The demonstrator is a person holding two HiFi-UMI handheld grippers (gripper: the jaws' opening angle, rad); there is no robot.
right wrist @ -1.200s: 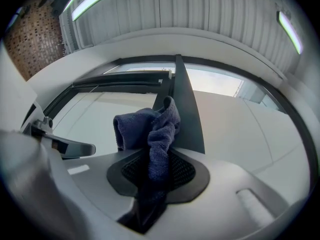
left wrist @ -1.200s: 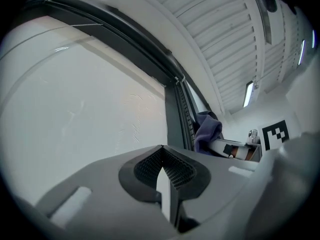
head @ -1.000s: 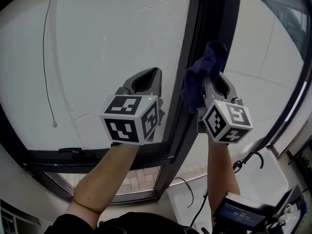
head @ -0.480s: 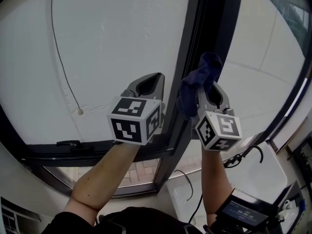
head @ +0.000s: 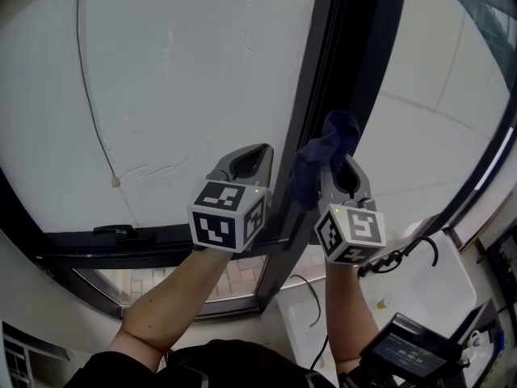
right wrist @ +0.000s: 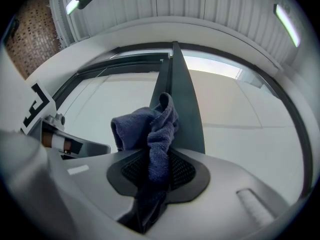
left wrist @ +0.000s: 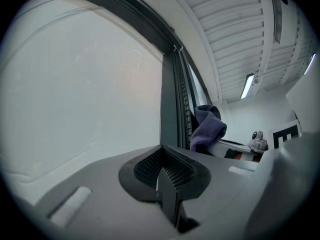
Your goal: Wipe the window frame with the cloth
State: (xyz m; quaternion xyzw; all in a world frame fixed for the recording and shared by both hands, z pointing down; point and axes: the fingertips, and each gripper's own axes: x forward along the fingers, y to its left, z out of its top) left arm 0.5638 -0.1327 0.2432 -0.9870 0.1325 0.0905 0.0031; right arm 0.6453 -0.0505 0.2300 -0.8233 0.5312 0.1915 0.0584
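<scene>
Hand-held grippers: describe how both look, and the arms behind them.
Both the left hand-held gripper and right hand-held gripper are grey plastic, tapering to jaws lined with black mesh-textured pads. Each carries a white cube printed with black square markers and a small green light. The forearms are bare, no sleeves visible.

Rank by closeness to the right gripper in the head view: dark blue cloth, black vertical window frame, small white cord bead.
1. Dark blue cloth, in right gripper.
2. Black vertical window frame, alongside.
3. White cord bead, far left.
</scene>
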